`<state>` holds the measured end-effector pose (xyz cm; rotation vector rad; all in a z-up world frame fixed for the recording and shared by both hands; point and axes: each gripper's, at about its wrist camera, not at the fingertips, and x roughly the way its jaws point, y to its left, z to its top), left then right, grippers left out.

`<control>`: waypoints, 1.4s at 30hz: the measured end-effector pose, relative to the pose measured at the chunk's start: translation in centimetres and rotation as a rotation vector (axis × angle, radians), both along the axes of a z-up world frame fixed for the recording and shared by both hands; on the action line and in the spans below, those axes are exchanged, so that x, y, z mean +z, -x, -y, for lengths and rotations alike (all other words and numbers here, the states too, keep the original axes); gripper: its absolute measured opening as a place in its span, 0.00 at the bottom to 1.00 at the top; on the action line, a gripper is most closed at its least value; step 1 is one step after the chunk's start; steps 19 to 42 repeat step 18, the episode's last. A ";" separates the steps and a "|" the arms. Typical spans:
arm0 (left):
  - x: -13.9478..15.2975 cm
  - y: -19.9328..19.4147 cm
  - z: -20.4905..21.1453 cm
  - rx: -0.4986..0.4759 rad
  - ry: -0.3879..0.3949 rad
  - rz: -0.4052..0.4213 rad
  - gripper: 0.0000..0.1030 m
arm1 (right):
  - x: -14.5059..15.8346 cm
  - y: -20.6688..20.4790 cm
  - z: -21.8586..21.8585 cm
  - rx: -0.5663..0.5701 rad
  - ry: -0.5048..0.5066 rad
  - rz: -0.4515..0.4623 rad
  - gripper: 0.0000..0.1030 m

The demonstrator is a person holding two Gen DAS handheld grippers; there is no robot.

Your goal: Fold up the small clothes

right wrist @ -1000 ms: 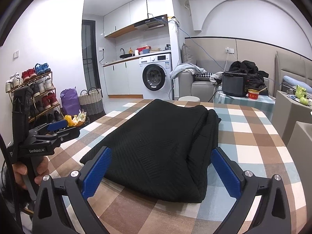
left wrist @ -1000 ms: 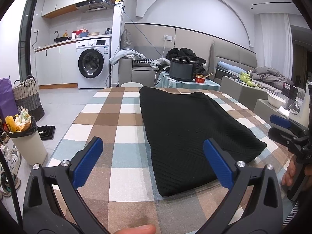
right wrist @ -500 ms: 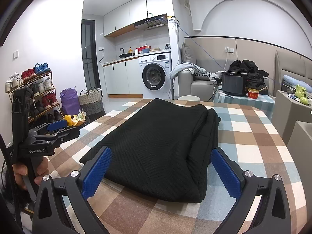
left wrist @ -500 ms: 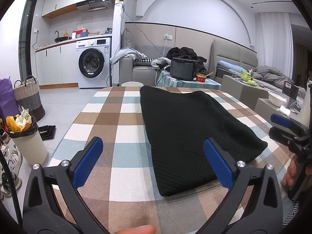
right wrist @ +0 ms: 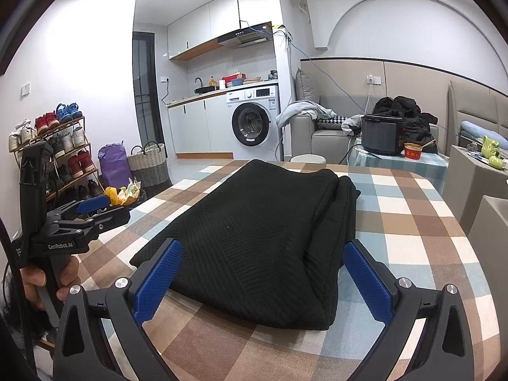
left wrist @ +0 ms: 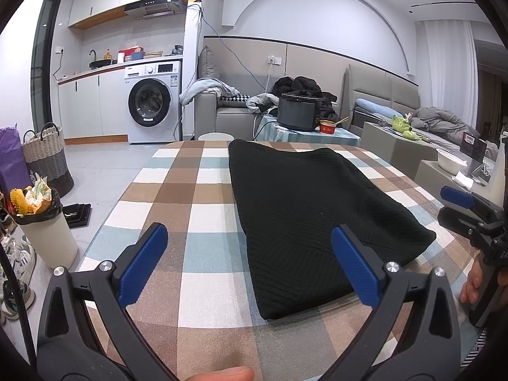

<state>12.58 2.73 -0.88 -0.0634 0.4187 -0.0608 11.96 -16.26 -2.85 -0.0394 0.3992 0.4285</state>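
Observation:
A black knit garment (left wrist: 304, 209) lies folded in a long rectangle on the checked tablecloth (left wrist: 190, 197). It also shows in the right wrist view (right wrist: 263, 235), with stacked fold layers along its right edge. My left gripper (left wrist: 250, 260) is open and empty, held at the near end of the garment, left of its near corner. My right gripper (right wrist: 263, 276) is open and empty, its blue fingers straddling the garment's near end without touching it. Each gripper shows in the other's view, the right gripper (left wrist: 466, 209) at the right edge and the left gripper (right wrist: 85, 219) at the left.
A bin with rubbish (left wrist: 41, 222) and shoes stand on the floor left of the table. A shoe rack (right wrist: 54, 158), baskets and a washing machine (right wrist: 254, 123) are behind. A side table with a black cooker (left wrist: 298, 112) stands beyond the far table edge.
Both grippers stay open and nearly still. The garment has not moved.

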 end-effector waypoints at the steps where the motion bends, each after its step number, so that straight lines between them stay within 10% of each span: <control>1: 0.0 0.0 -0.1 0.001 0.001 0.000 0.99 | 0.0 0.0 0.0 -0.001 0.000 -0.001 1.00; 42: -0.2 -0.3 -0.3 0.015 -0.002 0.005 0.99 | -0.1 0.0 0.0 -0.001 -0.001 -0.005 1.00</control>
